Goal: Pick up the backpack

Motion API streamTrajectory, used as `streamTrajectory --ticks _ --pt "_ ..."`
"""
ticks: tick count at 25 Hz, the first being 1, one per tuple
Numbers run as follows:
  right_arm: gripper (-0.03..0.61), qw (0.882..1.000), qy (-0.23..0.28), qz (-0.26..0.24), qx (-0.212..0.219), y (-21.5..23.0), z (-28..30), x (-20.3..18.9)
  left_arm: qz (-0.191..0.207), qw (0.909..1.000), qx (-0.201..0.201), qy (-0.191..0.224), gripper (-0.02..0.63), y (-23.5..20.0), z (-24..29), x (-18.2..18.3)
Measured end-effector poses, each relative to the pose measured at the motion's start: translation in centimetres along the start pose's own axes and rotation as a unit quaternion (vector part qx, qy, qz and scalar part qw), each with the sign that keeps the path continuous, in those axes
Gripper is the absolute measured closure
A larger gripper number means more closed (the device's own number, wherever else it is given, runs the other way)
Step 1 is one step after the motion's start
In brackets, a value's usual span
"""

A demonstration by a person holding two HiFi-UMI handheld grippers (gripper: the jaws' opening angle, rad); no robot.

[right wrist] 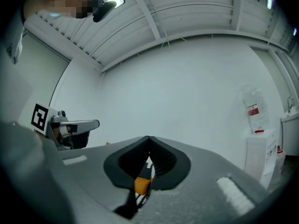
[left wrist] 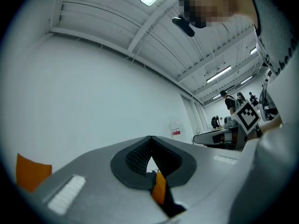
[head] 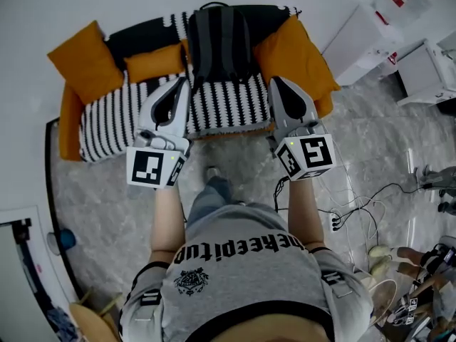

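Backpack [head: 219, 45], dark grey, stands upright mid-sofa, leaning on the backrest between orange cushions [head: 296, 54], with its top handle loop up by the wall; propped like that, handle and straps face the person and make the easy grab points. Sofa [head: 114, 116] has a black-and-white striped cover and sits against the white wall. Person stands facing it, both arms held out level. Left gripper [head: 184, 83] and right gripper [head: 273, 82] point at the sofa front edge, one either side of the pack, well short of it and touching nothing. Left gripper view shows the jaws [left wrist: 150, 138] pressed together at the tips with nothing between them, only a sliver of orange cushion beyond. Right gripper view is the same: clenched and empty [right wrist: 149, 137], with bits of stripe and orange behind. Judgement: approach phase, pickup not yet begun. Jaws need to spread before reaching the handle or a strap. The two grippers flanking the pack suggest a two-handed lift.
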State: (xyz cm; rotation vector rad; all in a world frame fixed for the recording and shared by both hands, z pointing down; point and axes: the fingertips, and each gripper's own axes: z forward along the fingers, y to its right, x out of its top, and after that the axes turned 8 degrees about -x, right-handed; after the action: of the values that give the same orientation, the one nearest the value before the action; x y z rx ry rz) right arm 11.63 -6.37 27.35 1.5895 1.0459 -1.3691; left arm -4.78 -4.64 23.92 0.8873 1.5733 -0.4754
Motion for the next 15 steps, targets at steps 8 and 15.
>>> streamTrajectory --ticks 8,15 --pt "0.575 1.0 -0.006 -0.001 -0.014 -0.6 5.5 -0.9 -0.007 0.9999 -0.015 -0.003 0.6 -5.4 2.4 -1.7" --pt "0.575 1.0 -0.009 -0.005 -0.029 -1.5 9.3 -1.7 -0.014 0.9994 -0.032 0.001 0.6 -9.5 4.0 -2.8"
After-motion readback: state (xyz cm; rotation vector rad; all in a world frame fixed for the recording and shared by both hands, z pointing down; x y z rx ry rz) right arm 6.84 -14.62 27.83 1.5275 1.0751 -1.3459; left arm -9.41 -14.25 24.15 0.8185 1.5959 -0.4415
